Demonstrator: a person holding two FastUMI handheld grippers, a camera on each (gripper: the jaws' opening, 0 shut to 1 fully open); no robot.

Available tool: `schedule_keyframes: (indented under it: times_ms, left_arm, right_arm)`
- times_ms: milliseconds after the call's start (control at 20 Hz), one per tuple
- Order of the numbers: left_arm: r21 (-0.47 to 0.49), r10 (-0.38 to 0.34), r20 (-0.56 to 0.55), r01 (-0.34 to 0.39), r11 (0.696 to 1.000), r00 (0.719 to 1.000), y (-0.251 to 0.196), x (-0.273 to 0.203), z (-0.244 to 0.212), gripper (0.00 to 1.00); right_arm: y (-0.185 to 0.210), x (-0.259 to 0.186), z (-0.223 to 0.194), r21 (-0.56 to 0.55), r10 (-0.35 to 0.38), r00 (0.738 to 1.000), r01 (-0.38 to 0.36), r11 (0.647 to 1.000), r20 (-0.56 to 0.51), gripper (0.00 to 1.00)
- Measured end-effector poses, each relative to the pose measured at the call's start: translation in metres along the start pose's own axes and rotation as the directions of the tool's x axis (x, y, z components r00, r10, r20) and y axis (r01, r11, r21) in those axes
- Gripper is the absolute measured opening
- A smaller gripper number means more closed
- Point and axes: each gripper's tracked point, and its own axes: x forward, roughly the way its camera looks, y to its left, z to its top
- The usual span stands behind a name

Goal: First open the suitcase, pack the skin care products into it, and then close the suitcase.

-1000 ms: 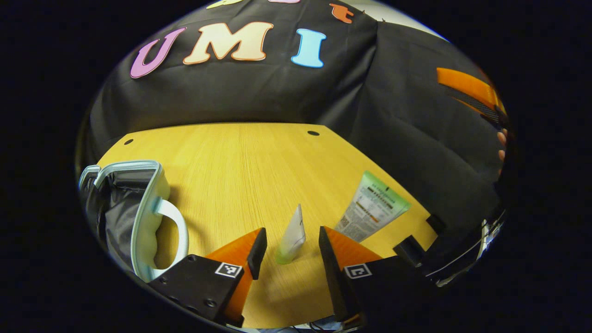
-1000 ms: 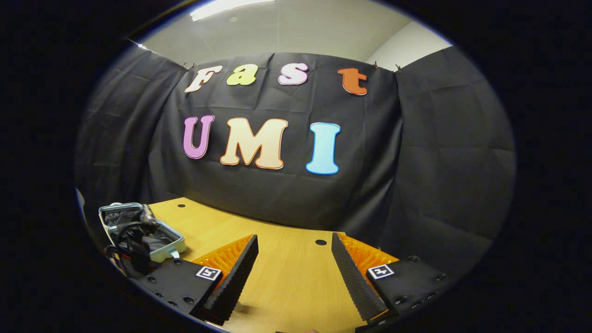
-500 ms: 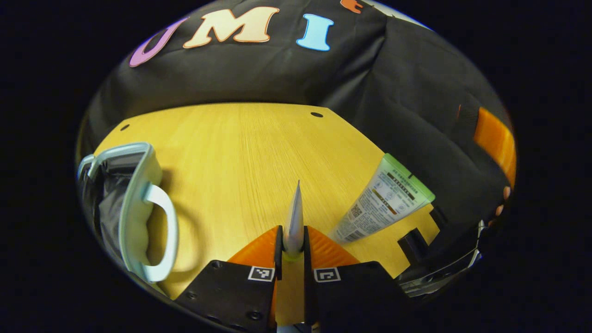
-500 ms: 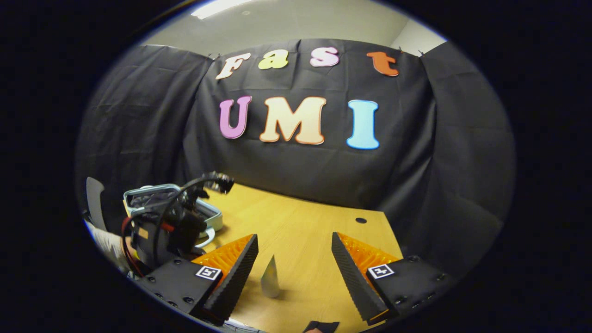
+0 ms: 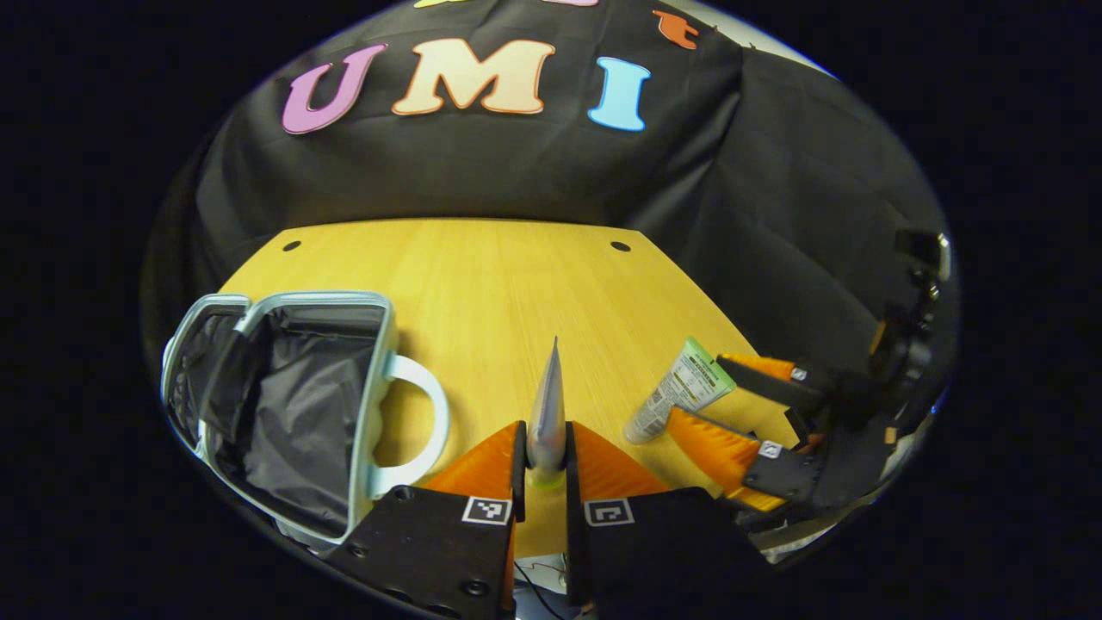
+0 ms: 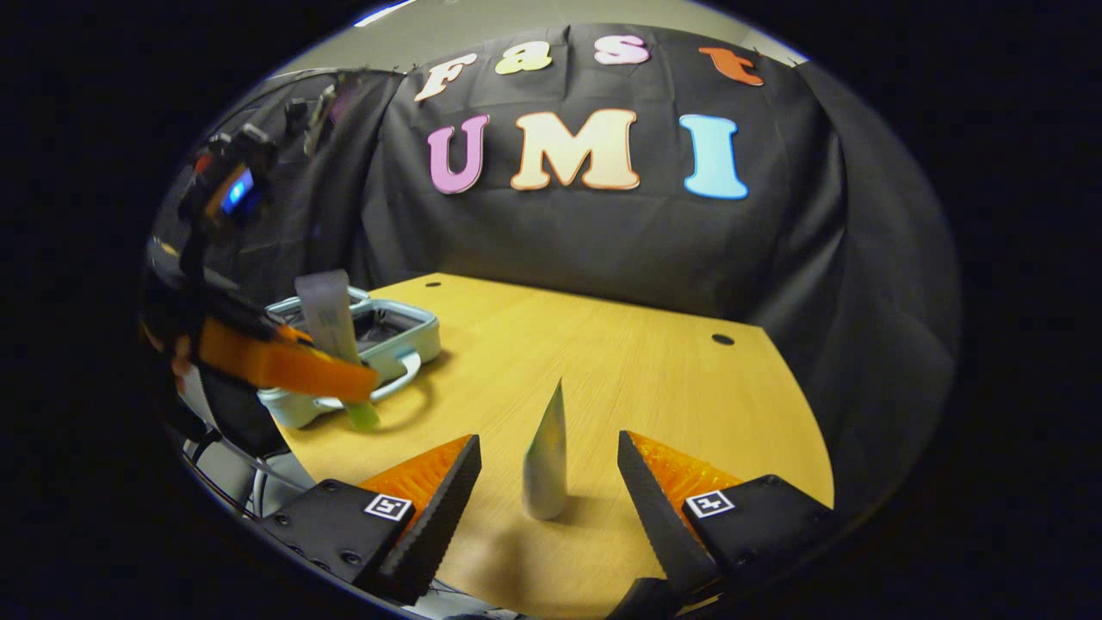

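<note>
Fingers of the left gripper [image 5: 542,452] press from both sides on a slim grey tube [image 5: 548,409] in the left gripper view, its crimped end pointing up and away and its pale green cap low between the pads. One suitcase [image 5: 284,405] lies open to the left on the wooden table [image 5: 499,275], dark lining showing, its handle [image 5: 422,426] toward the gripper. A second tube [image 5: 680,392], green-topped with a printed label, lies flat to the right, with the right gripper [image 5: 732,405] set around it, one finger on either side and apart from it. That makes two tubes and one suitcase.

Right gripper view: the right gripper [image 6: 549,482] has its jaws wide, and the second tube [image 6: 547,456] sits between them, touching neither finger. Off to the left the left gripper [image 6: 344,379] holds the grey tube [image 6: 331,331] clear above the table, in front of the suitcase [image 6: 370,336].
</note>
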Motion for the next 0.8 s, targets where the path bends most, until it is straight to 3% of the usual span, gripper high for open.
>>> schedule_keyframes:
  times_ms: [50, 100, 150, 200, 250, 350, 600, 800]
  left_arm:
    - [-0.003, 0.022, 0.001, -0.022, 1.000, 1.000, 0.006, -0.008, 0.002, 0.16]
    - [-0.008, 0.042, 0.001, -0.042, 0.999, 0.999, 0.013, -0.016, 0.002, 0.16]
    - [-0.014, 0.064, 0.001, -0.064, 0.998, 0.998, 0.020, -0.023, 0.003, 0.16]
    - [-0.020, 0.079, -0.007, -0.079, 0.997, 0.997, 0.026, -0.028, 0.002, 0.16]
    - [-0.027, 0.098, -0.012, -0.098, 0.995, 0.995, 0.032, -0.033, 0.000, 0.16]
    - [-0.045, 0.123, -0.021, -0.124, 0.991, 0.992, 0.043, -0.042, -0.004, 0.16]
    - [-0.030, 0.200, -0.066, -0.202, 0.979, 0.978, 0.089, -0.051, -0.015, 0.16]
    - [-0.002, 0.214, -0.118, -0.216, 0.976, 0.970, 0.131, -0.054, -0.019, 0.16]
  right_arm:
    - [0.001, 0.007, -0.009, -0.002, 0.001, 1.000, -0.001, 1.000, -0.019, 1.00]
    - [0.002, 0.013, -0.016, -0.002, 0.002, 0.999, -0.002, 1.000, -0.034, 0.94]
    - [0.002, 0.018, -0.021, 0.003, 0.003, 0.999, -0.003, 1.000, -0.049, 0.76]
    - [0.003, 0.020, -0.024, 0.010, 0.003, 0.999, -0.002, 1.000, -0.053, 0.69]
    - [0.000, 0.020, -0.022, 0.010, -0.012, 0.999, 0.012, 1.000, -0.049, 0.55]
    - [0.003, 0.024, -0.021, 0.026, 0.001, 0.999, 0.000, 1.000, -0.050, 0.40]
    - [0.008, 0.022, -0.020, 0.070, 0.037, 0.993, -0.030, 0.997, -0.109, 0.27]
    - [0.040, 0.013, 0.015, 0.108, 0.083, 0.989, -0.070, 0.992, -0.124, 0.29]
